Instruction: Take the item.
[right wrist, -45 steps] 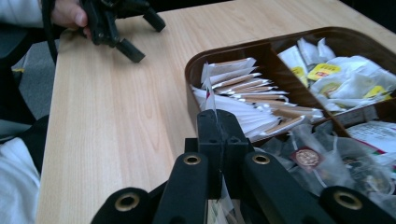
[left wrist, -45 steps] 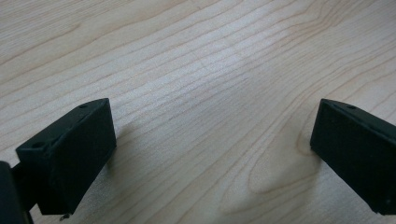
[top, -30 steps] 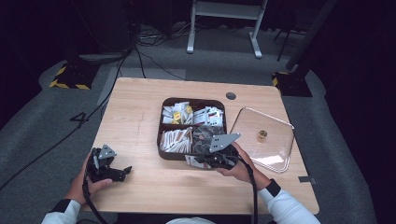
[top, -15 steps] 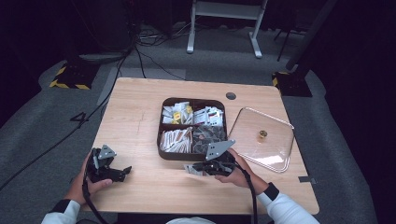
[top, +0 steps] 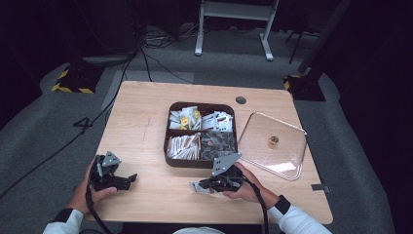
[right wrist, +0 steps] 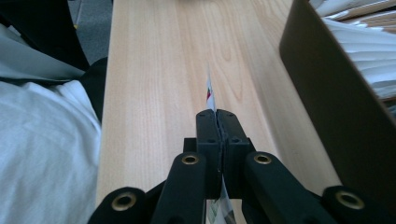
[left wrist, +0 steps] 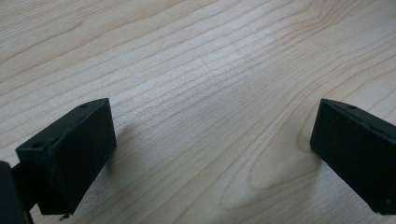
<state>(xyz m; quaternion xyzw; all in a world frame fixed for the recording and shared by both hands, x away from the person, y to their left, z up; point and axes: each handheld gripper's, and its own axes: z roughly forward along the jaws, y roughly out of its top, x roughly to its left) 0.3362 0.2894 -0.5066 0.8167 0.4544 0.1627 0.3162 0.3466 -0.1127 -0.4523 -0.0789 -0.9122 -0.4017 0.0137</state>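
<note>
The right gripper [top: 200,186] is clenched on a thin packet [top: 197,187]. In the right gripper view the two black jaws press together, and the packet [right wrist: 210,93] shows as an edge-on sliver that stands out past the jaw tips. Its face is hidden from this camera, so only a white edge with a little red and dark print is seen; what is printed there I cannot read. A second piece of the same packet comes out under the jaws at the bottom edge of that view and is cut off there.

In the high view the packet is small and partly covered by the gripper, so its outline is hard to make out. It lies low over the table [top: 146,126], just in front of the tray [top: 167,146], near the person's edge. Its long axis follows the jaws and points to the person's left, along the front wall of the tray [right wrist: 327,112].

The tray has four compartments with packets, but their sorts are too small to tell. The clear lid [top: 292,141] lies on the table just right of the tray.

The left gripper [top: 125,181] sits low over the table, well apart from the tray. Its jaws stand wide apart with only bare wood [left wrist: 205,93] between them, so it is released.
</note>
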